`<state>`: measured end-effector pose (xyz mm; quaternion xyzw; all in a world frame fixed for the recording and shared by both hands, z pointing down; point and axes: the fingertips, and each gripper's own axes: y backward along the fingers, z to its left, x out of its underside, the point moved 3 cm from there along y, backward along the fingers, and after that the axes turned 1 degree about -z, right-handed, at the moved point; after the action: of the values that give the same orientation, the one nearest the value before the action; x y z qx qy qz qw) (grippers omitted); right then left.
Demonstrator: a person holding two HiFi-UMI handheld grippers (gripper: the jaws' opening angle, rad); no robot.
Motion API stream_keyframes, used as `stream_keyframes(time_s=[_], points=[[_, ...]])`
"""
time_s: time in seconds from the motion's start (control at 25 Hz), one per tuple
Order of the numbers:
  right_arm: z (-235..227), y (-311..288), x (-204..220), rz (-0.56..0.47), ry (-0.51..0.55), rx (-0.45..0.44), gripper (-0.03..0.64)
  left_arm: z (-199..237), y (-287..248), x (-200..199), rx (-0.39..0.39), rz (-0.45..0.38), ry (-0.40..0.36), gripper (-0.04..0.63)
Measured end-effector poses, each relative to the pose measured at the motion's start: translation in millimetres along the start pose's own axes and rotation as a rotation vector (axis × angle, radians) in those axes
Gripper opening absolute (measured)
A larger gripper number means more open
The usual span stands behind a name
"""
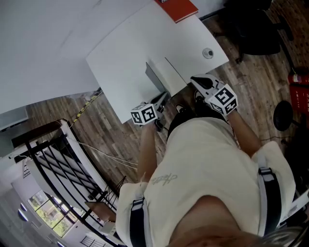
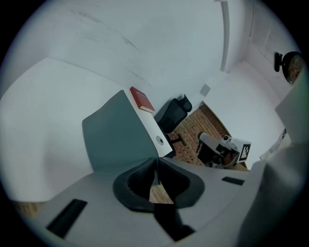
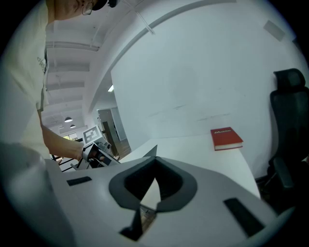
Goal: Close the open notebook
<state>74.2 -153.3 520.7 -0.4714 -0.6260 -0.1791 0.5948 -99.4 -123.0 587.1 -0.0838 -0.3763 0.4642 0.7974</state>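
The open notebook lies at the near edge of the white table [image 1: 125, 53]. Its grey cover [image 1: 155, 77] stands lifted on the left, and a white page [image 1: 176, 71] lies flat on the right. My left gripper [image 1: 161, 99] is shut on the raised cover's near edge; in the left gripper view the cover [image 2: 118, 132] rises right in front of the left gripper [image 2: 155, 166]. My right gripper [image 1: 195, 79] sits at the page's near right corner. In the right gripper view the right gripper [image 3: 153, 166] has its jaws together with a white sheet edge between them.
A red book [image 1: 177, 8] lies at the table's far end, and a small round object [image 1: 208, 53] sits near the right edge. A black office chair [image 1: 256, 29] stands to the right on the wooden floor. A black railing [image 1: 63, 164] runs at lower left.
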Motion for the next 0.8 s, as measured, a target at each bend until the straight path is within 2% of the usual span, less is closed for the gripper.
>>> stream_keyframes(time_s=[0.2,0.8], points=[[-15.8,7.0,7.4,-0.004,-0.004,0.013,0.008,-4.6,-22.2,1.5,-0.018,0.033,-0.041,0.041],[-47.5,2.2,13.3,-0.001,-0.004,-0.026,0.008,-12.7,-69.8,11.9,-0.04,0.037,-0.026,0.072]])
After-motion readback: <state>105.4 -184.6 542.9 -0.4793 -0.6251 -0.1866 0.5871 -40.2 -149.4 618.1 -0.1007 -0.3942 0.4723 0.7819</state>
